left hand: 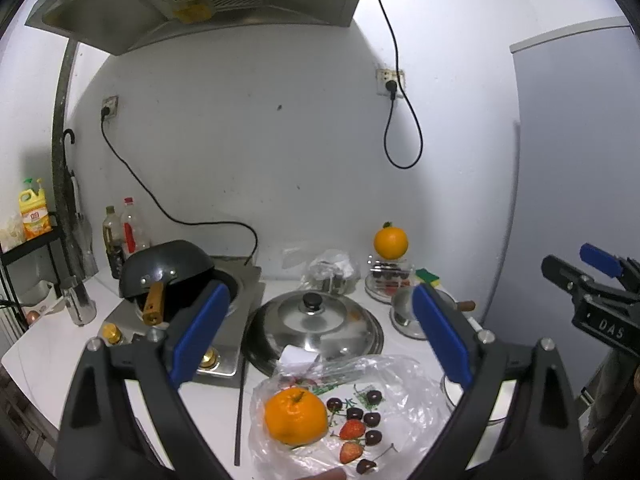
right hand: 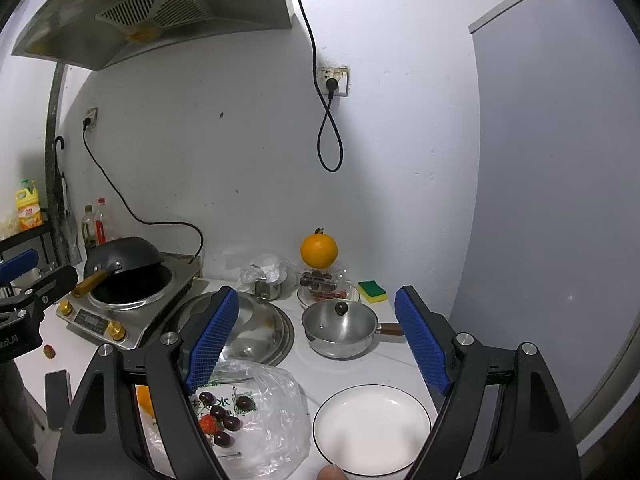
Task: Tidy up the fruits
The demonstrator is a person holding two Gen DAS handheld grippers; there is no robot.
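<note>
A clear plastic bag (left hand: 384,380) lies flat on the white counter near me. On it sit a mandarin (left hand: 295,416), several dark cherries (left hand: 355,413) and two strawberries (left hand: 352,429). My left gripper (left hand: 320,332) hovers open above the bag with nothing between its blue pads. My right gripper (right hand: 320,340) is open too, held over the gap between the bag (right hand: 272,420) and an empty white plate (right hand: 372,428). In the right wrist view the cherries (right hand: 224,420) show, and the mandarin (right hand: 145,400) is mostly hidden behind the left finger. Another orange (right hand: 319,251) rests on a glass dish at the back.
A large steel lid (left hand: 312,320) and a small lidded saucepan (right hand: 340,328) stand behind the bag. An induction cooker with a black wok (left hand: 168,268) is at the left, bottles (left hand: 120,240) behind it. A green sponge (right hand: 372,291) lies by the wall. A fingertip (right hand: 332,472) shows at the bottom edge.
</note>
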